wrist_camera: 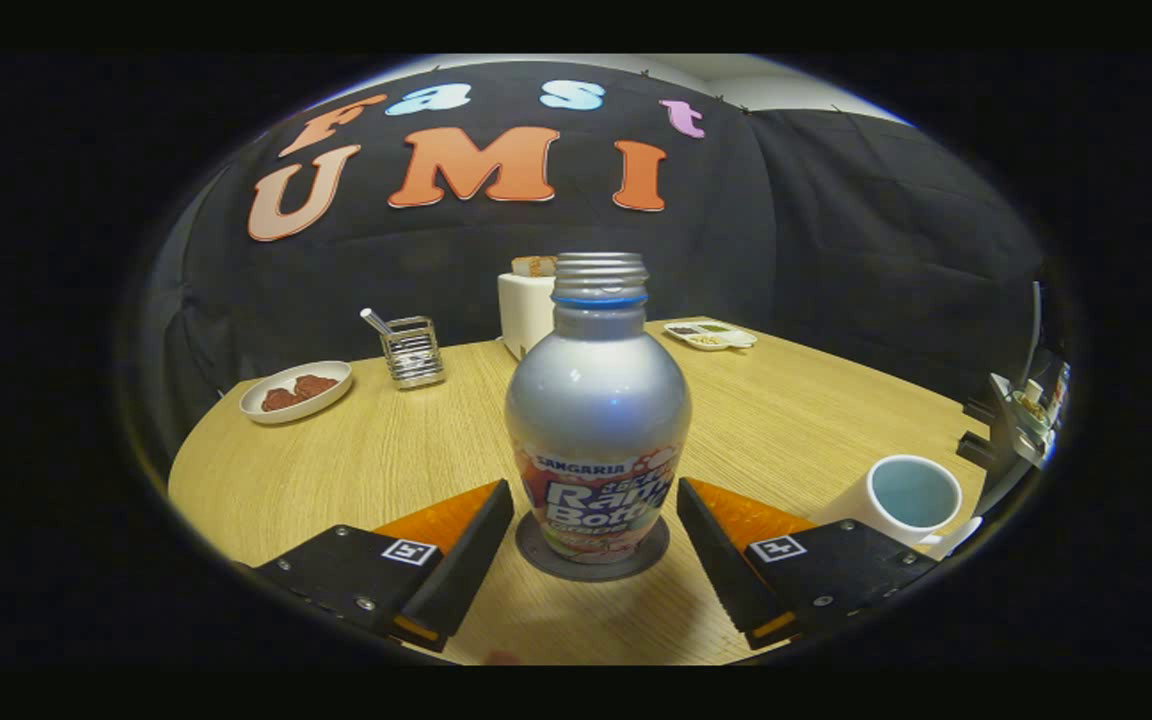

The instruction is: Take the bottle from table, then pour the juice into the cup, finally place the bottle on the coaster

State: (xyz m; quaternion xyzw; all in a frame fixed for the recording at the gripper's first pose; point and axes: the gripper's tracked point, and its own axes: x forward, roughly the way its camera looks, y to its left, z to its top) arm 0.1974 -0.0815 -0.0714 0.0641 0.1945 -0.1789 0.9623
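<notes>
A silver bottle (597,420) with an open threaded neck and a coloured label stands upright on a dark round coaster (592,560) on the wooden table (356,460). My gripper (594,535) is open, its two black fingers (461,560) set either side of the bottle's base with a gap on each side, touching nothing. A white cup (908,498) with a pale blue inside stands to the right, just beyond the right finger.
A white plate (295,391) with brown food lies at the far left. A metal holder (412,351) with a utensil stands beside it. A white toaster (526,310) sits behind the bottle, and a small divided dish (711,335) lies at the far right.
</notes>
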